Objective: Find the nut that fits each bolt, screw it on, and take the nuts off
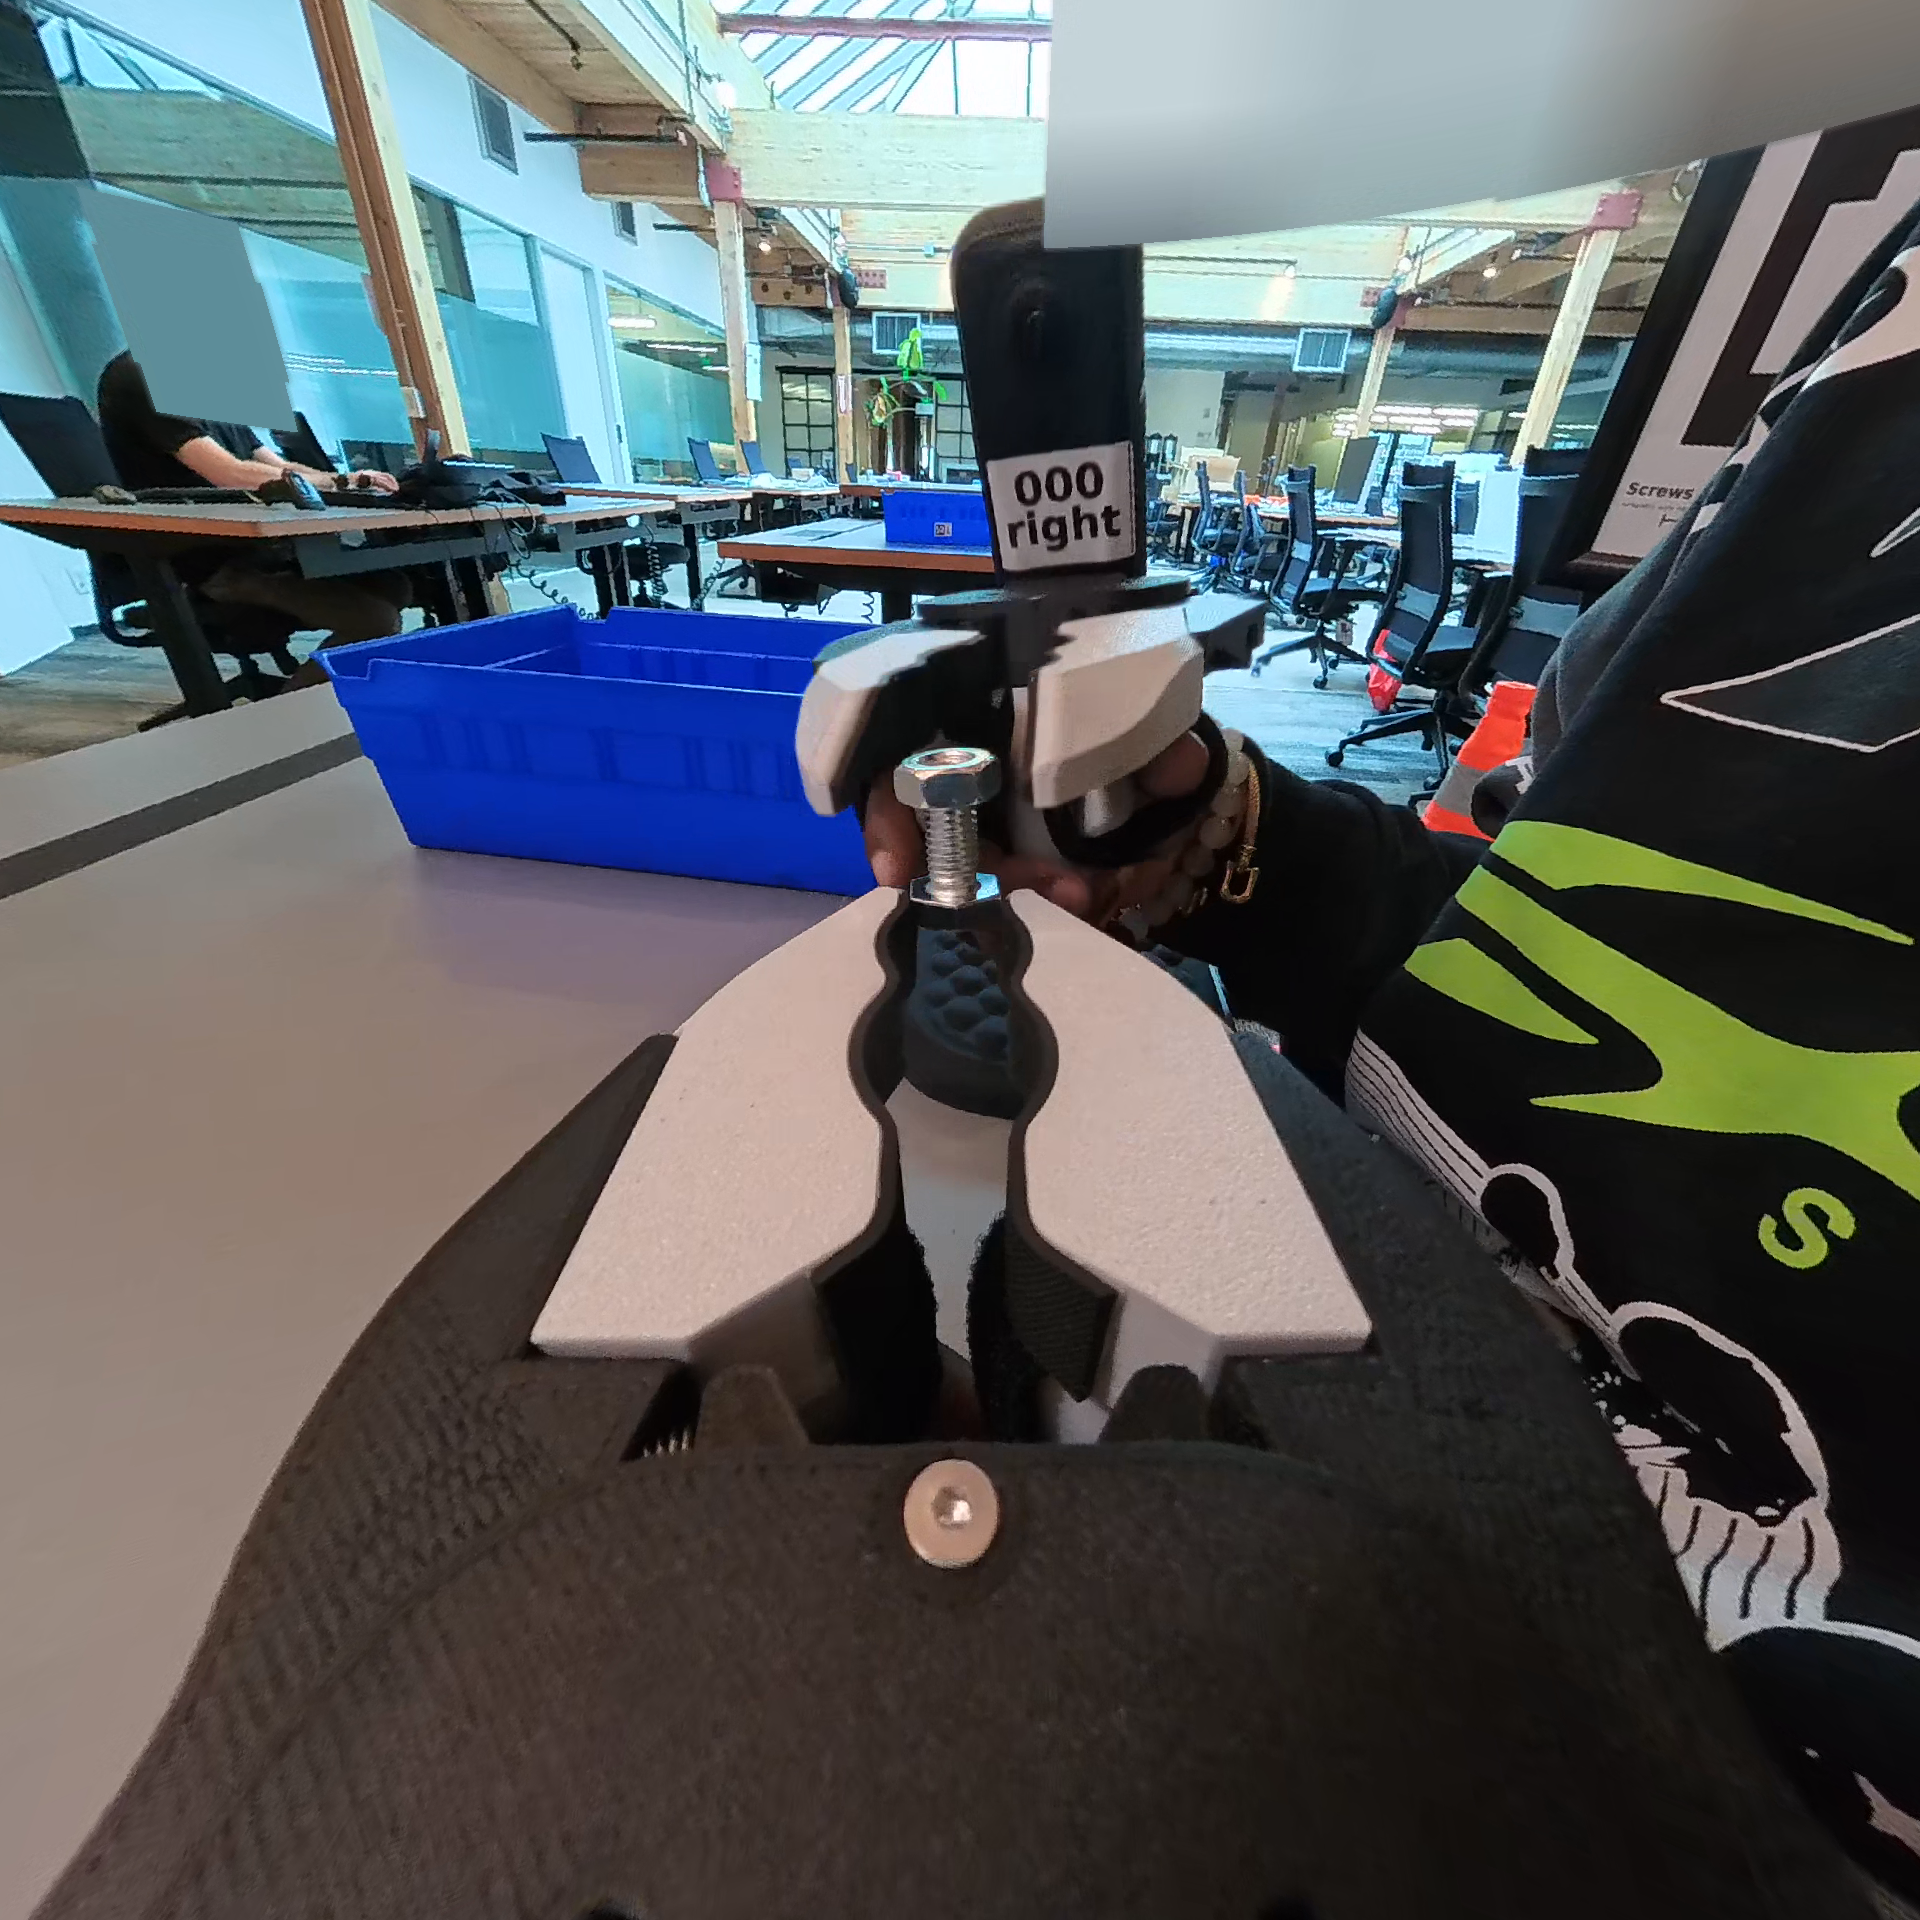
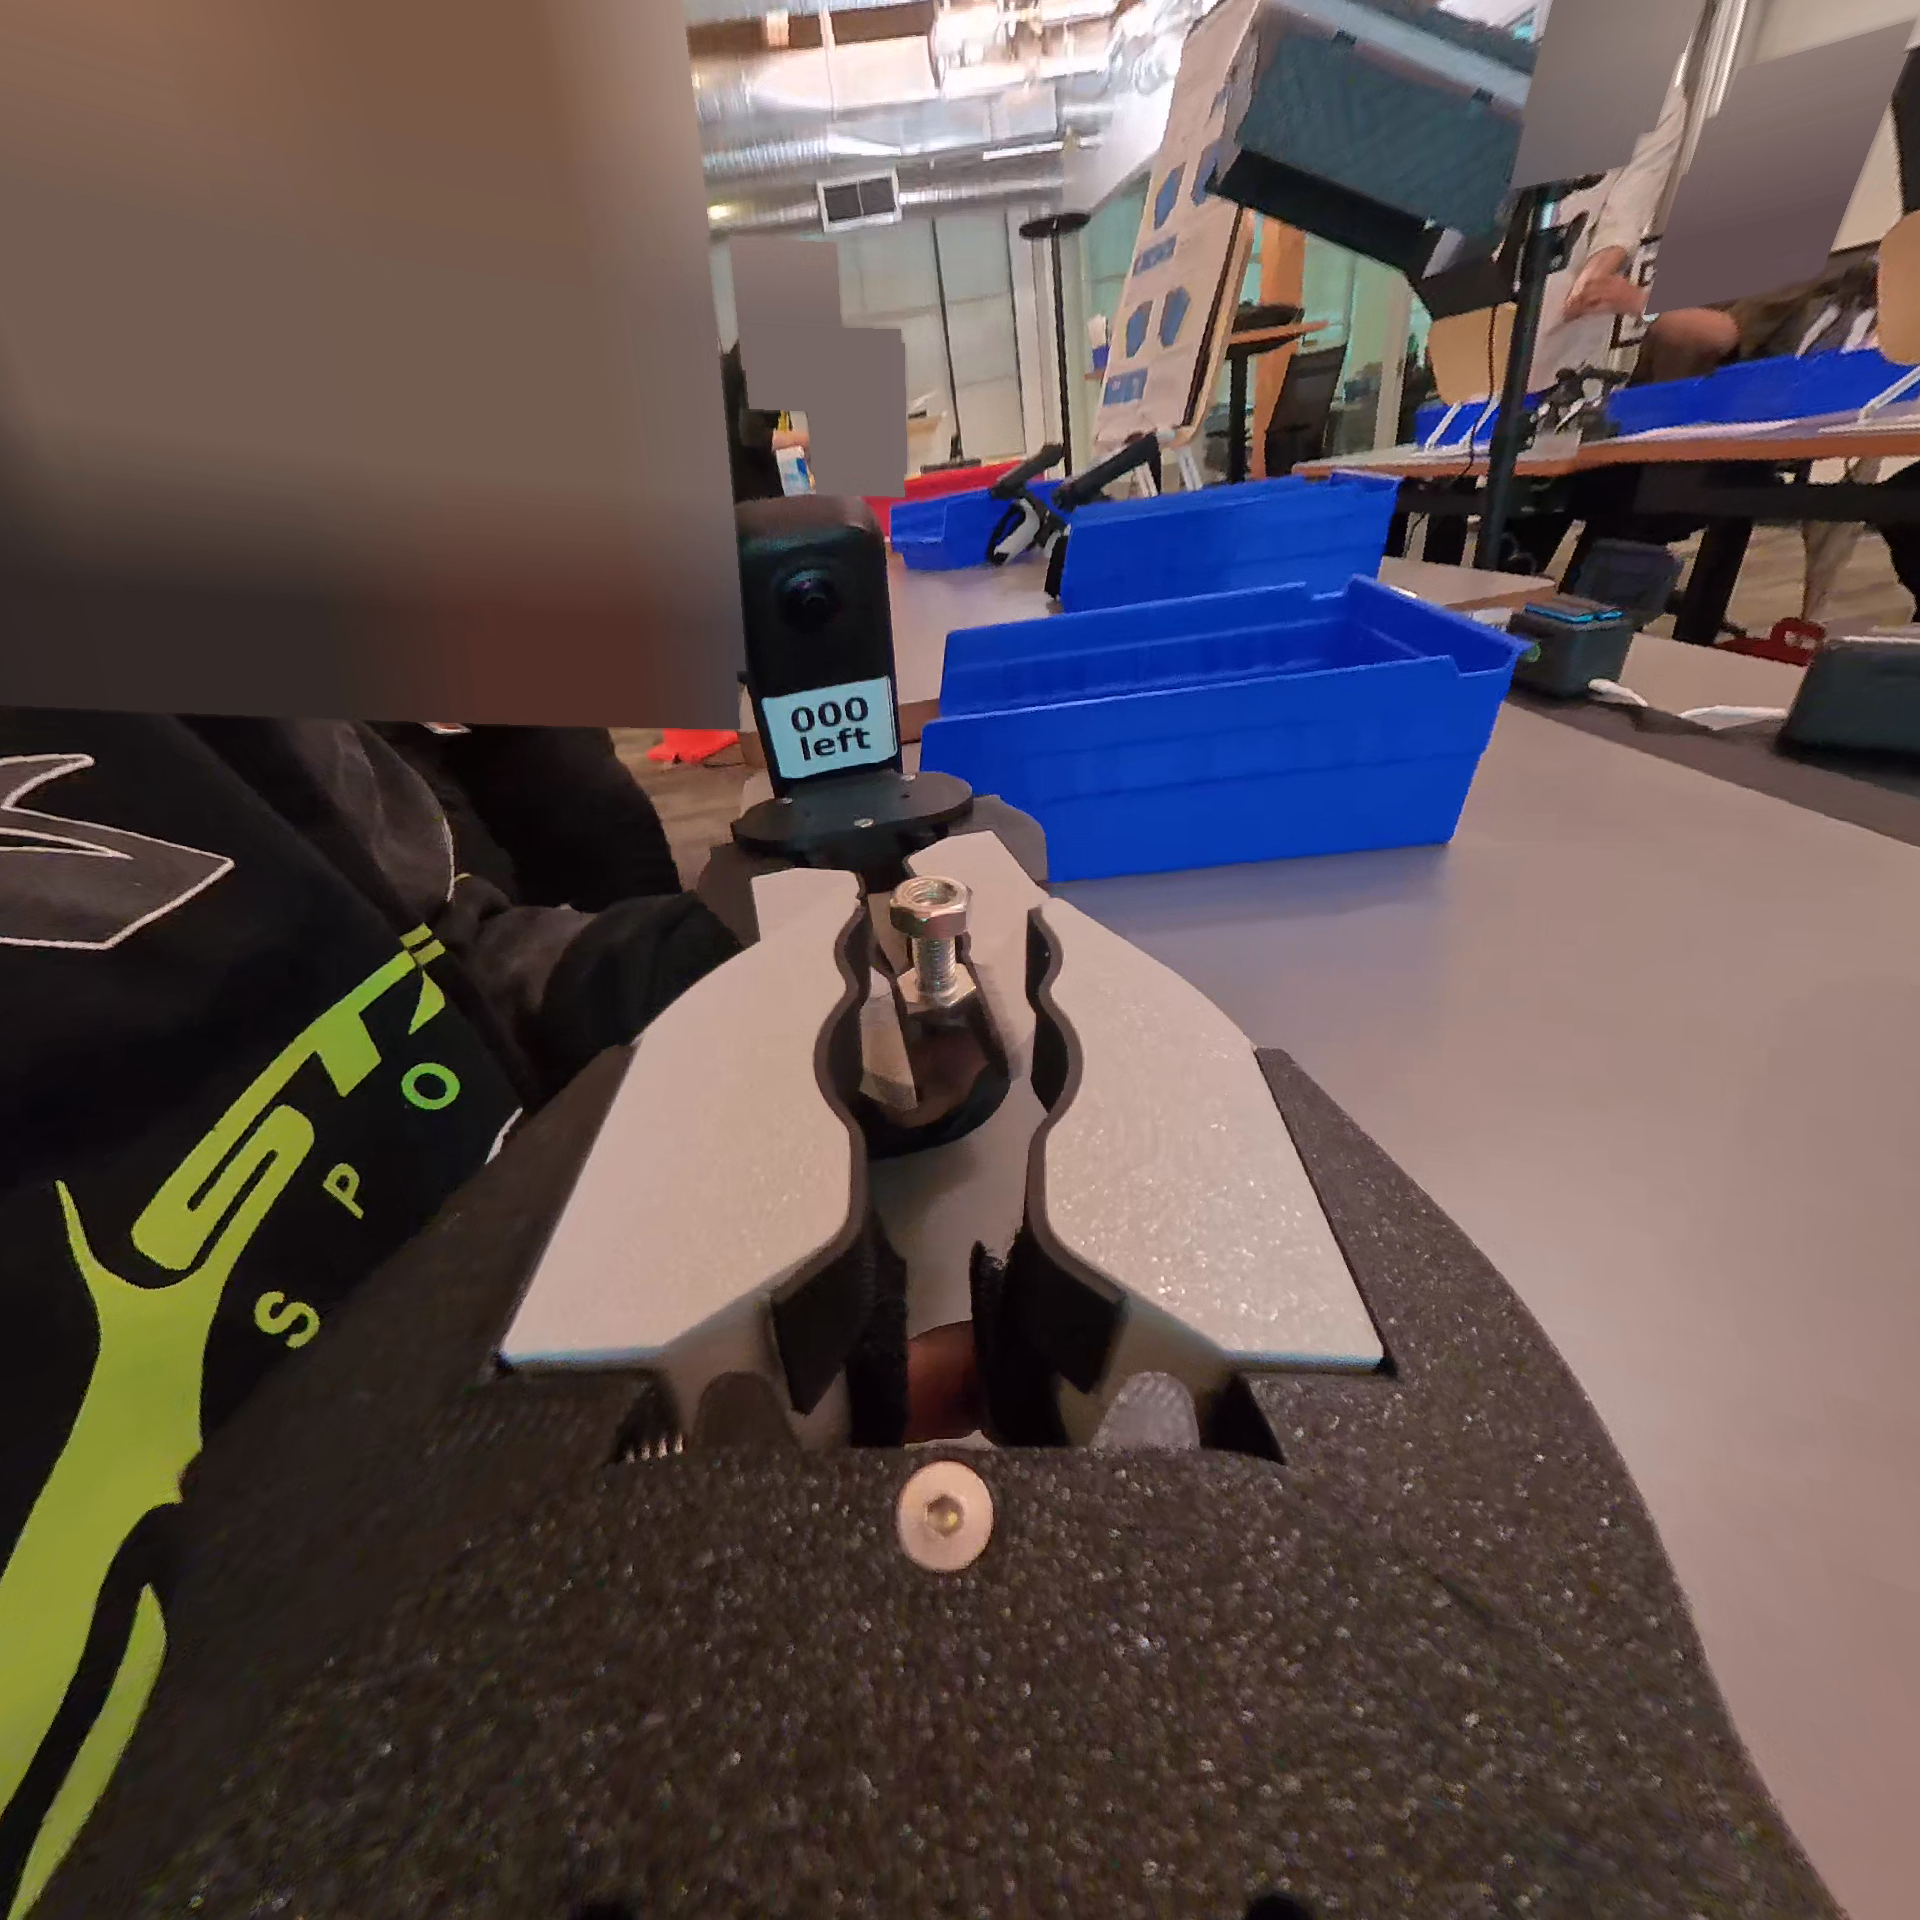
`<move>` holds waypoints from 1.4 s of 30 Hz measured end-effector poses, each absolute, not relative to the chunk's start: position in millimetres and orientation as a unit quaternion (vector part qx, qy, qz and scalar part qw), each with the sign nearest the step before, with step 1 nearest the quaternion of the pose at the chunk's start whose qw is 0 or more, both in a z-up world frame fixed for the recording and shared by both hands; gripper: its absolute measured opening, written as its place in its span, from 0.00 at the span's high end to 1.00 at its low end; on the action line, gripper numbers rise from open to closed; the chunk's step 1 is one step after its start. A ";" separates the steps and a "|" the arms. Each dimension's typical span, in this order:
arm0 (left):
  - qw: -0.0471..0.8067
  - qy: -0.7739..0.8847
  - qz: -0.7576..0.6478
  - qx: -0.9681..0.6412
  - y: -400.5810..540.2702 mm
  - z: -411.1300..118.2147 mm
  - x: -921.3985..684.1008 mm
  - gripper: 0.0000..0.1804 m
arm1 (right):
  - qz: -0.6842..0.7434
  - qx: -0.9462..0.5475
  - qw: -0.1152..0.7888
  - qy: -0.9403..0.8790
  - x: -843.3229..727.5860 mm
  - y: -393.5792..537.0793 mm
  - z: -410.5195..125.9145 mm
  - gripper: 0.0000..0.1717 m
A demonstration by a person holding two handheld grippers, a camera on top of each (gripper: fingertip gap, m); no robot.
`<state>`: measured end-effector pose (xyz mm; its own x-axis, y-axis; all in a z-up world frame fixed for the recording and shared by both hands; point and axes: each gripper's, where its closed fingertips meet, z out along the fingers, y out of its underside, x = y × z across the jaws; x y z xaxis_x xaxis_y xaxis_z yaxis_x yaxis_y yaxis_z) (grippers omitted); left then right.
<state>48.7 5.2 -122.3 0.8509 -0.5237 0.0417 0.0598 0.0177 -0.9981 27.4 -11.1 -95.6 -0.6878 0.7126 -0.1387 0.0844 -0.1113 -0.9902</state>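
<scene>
Bolt rigid, smooth steel, light; head clamped in left gripper fingers, shank upright. Nut at thread tip, best gripped across flats. Right gripper fingers part-open, flanking nut without contact.

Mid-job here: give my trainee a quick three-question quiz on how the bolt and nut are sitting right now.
1. True or false: the bolt is held horizontal.
2. Fill in: the nut sits at the bolt's ___ end.
3. Which part does the left claw grip? A. the bolt's head B. the thread C. the nut

Key: 1 false, it stands upright; 2 top; 3 A.
</scene>
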 end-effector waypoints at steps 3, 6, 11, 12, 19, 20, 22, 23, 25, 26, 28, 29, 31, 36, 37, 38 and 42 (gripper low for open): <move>0.690 0.175 -0.209 -0.671 5.6 -123.4 49.0 0.92 | 0.673 -0.313 0.234 -0.628 27.5 -13.3 -95.1 0.89; 0.688 0.178 -0.216 -0.669 4.5 -123.1 50.5 0.92 | 0.669 -0.300 0.242 -0.636 30.0 -14.6 -94.4 0.91; 0.647 0.199 -0.328 -0.659 -5.9 -124.7 70.7 0.92 | 0.698 -0.239 0.254 -0.625 44.3 -20.3 -77.5 0.91; 0.646 0.203 -0.332 -0.657 -6.7 -124.6 72.3 0.92 | 0.705 -0.236 0.257 -0.618 45.9 -18.5 -72.7 0.91; 0.685 0.166 -0.273 -0.655 -0.1 -118.8 52.8 0.92 | 0.647 -0.339 0.354 -0.584 41.8 49.2 -63.6 0.91; 0.693 0.157 -0.259 -0.654 1.0 -117.3 48.0 0.92 | 0.625 -0.371 0.376 -0.575 42.0 69.0 -64.6 0.91; 0.707 0.139 -0.229 -0.654 3.4 -115.6 38.4 0.92 | 0.566 -0.440 0.424 -0.553 47.1 115.8 -68.9 0.91; 0.712 0.130 -0.218 -0.655 4.4 -114.9 34.2 0.92 | 0.531 -0.475 0.447 -0.540 52.7 141.2 -72.1 0.91; 0.721 0.112 -0.203 -0.653 5.5 -113.3 26.3 0.92 | 0.458 -0.546 0.485 -0.507 70.2 193.4 -80.1 0.91; 0.724 0.104 -0.199 -0.652 5.5 -112.5 23.3 0.92 | 0.418 -0.581 0.498 -0.489 81.8 219.3 -86.1 0.91; 0.728 0.094 -0.195 -0.650 5.8 -111.5 19.2 0.92 | 0.332 -0.652 0.506 -0.457 107.9 265.6 -105.9 0.91; 0.729 0.092 -0.194 -0.650 5.9 -111.5 18.5 0.92 | 0.294 -0.684 0.497 -0.446 120.3 282.5 -118.8 0.91; 0.727 0.093 -0.192 -0.652 6.4 -112.3 18.5 0.92 | 0.237 -0.735 0.467 -0.431 140.0 304.4 -145.4 0.91; 0.725 0.097 -0.186 -0.656 7.3 -113.8 19.4 0.92 | 0.140 -0.800 0.391 -0.434 164.5 324.2 -195.6 0.91; 0.725 0.096 -0.186 -0.656 7.1 -113.7 19.1 0.92 | 0.127 -0.804 0.386 -0.434 166.5 326.5 -198.9 0.91; 0.726 0.096 -0.187 -0.655 7.1 -113.6 19.0 0.92 | 0.119 -0.806 0.386 -0.432 167.2 328.6 -198.6 0.91; 0.725 0.098 -0.186 -0.656 7.0 -113.9 19.3 0.92 | 0.086 -0.815 0.372 -0.436 171.3 333.7 -201.6 0.91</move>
<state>19.3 7.0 -113.9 0.9116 -0.3981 0.1026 0.1421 0.0710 -0.9873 171.3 333.7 -201.6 0.6043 0.7753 0.1837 0.6470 -0.3431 -0.6809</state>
